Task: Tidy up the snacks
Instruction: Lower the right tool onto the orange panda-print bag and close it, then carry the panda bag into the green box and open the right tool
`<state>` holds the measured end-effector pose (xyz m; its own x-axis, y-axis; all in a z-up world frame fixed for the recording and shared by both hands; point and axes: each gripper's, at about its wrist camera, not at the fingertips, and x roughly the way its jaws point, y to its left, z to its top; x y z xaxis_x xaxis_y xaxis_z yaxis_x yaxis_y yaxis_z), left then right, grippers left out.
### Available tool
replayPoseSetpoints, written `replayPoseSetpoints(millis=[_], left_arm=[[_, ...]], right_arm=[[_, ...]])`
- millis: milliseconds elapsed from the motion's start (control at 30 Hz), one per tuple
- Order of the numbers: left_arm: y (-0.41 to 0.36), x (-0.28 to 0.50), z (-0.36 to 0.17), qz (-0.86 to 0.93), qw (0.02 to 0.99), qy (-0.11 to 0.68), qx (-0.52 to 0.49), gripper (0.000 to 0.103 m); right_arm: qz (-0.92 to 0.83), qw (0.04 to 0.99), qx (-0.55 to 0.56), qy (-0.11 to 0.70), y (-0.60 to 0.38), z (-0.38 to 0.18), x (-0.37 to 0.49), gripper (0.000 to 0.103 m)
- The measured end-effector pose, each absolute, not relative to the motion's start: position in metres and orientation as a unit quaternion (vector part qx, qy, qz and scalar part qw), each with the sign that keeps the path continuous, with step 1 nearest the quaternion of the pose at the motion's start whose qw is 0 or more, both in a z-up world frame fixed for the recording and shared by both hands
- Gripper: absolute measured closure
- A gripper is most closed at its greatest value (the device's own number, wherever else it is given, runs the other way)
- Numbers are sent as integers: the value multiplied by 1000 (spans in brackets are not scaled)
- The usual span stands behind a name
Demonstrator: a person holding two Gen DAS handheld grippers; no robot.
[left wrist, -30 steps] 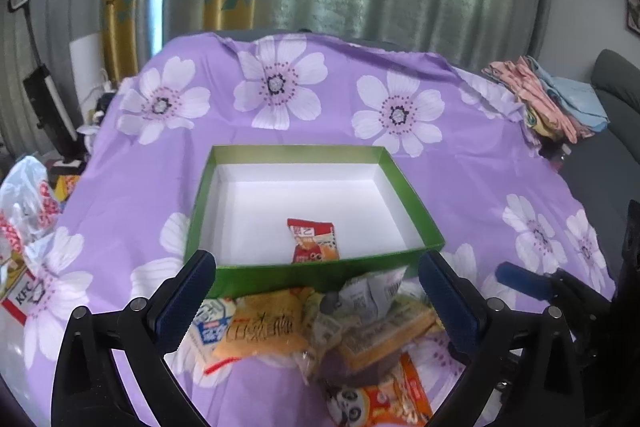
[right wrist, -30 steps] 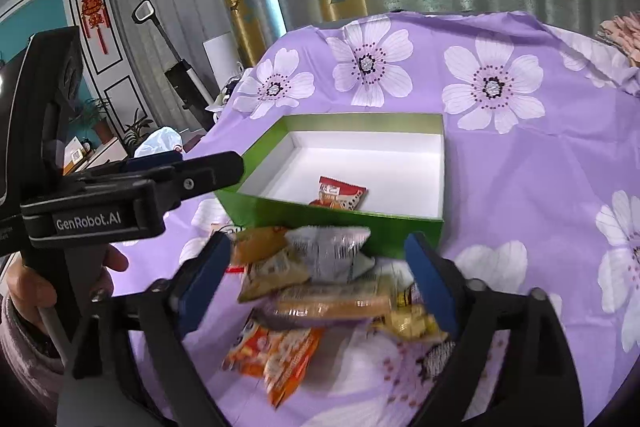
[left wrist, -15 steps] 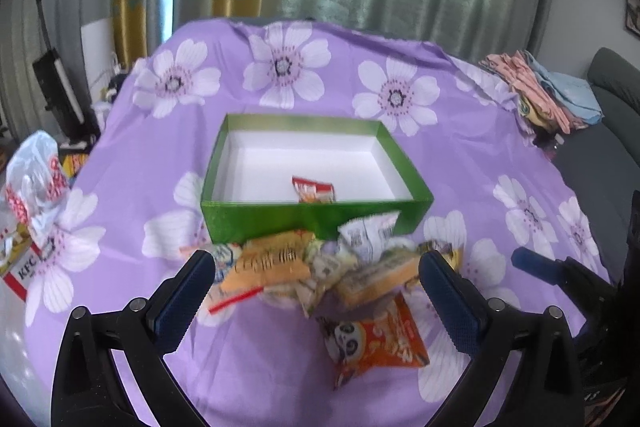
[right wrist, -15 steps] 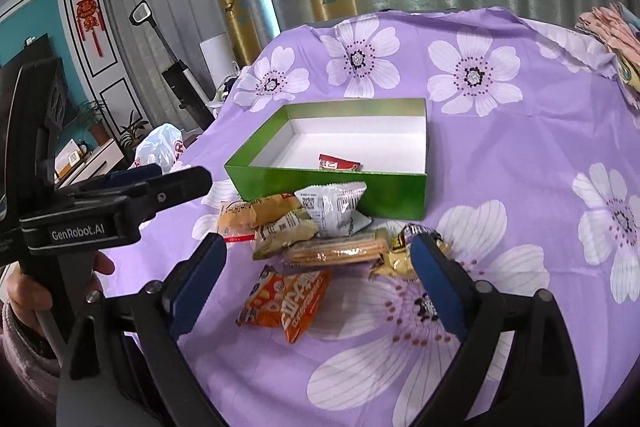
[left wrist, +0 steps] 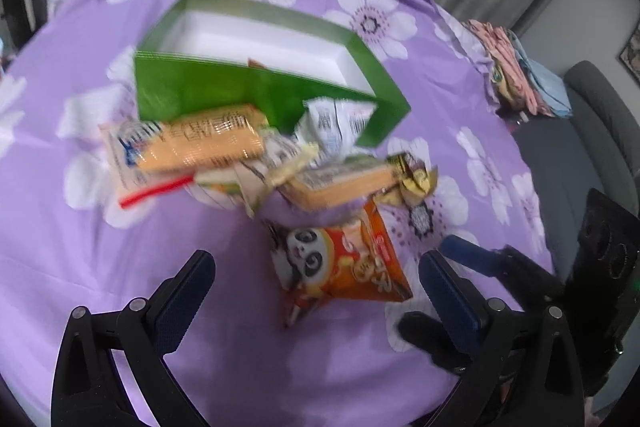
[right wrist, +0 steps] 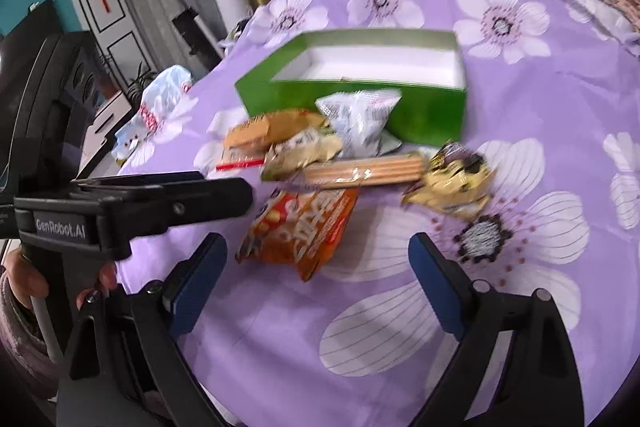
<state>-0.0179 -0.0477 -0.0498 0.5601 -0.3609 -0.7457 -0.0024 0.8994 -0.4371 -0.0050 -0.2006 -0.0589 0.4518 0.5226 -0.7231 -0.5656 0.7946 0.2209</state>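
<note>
orange panda snack bag (left wrist: 340, 263) | between open left hand-held gripper (left wrist: 316, 279) fingers

Green box (right wrist: 420, 109) with white inside, open-topped, flat on the purple flowered tabletop (right wrist: 400, 307); one red packet (left wrist: 256, 63) barely visible inside. Just in front, touching its near wall, a loose heap of snacks: silver-white pouch (right wrist: 360, 119) propped against the box, orange-gold biscuit pack (left wrist: 204, 139) at one end, long tan wafer pack (right wrist: 364, 169) across the middle, crumpled gold-and-black wrapper (right wrist: 456, 183) at the other end. Nearest of all, orange panda bag (left wrist: 340, 263), lying flat, partly under the wafer pack.
</note>
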Motion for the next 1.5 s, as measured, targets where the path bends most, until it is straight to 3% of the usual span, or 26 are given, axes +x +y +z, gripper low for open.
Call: replayPoseSetpoints(millis=[400, 533, 867, 967, 1500], left_arm=[[-57, -2, -76, -143, 835, 484, -220, 2], [-58, 2, -81, -149, 828, 492, -224, 22], [-52, 3, -83, -142, 832, 485, -231, 34], [-55, 0, -78, -143, 837, 479, -221, 38], [-48, 9, -14, -151, 877, 407, -204, 38]], right_arm=[[342, 830, -17, 441, -182, -90, 7, 24], [348, 826, -15, 444, -179, -92, 11, 38], [347, 825, -24, 445, -179, -96, 14, 71], [345, 828, -24, 441, -180, -96, 11, 73], [359, 859, -21, 365, -177, -39, 12, 73]])
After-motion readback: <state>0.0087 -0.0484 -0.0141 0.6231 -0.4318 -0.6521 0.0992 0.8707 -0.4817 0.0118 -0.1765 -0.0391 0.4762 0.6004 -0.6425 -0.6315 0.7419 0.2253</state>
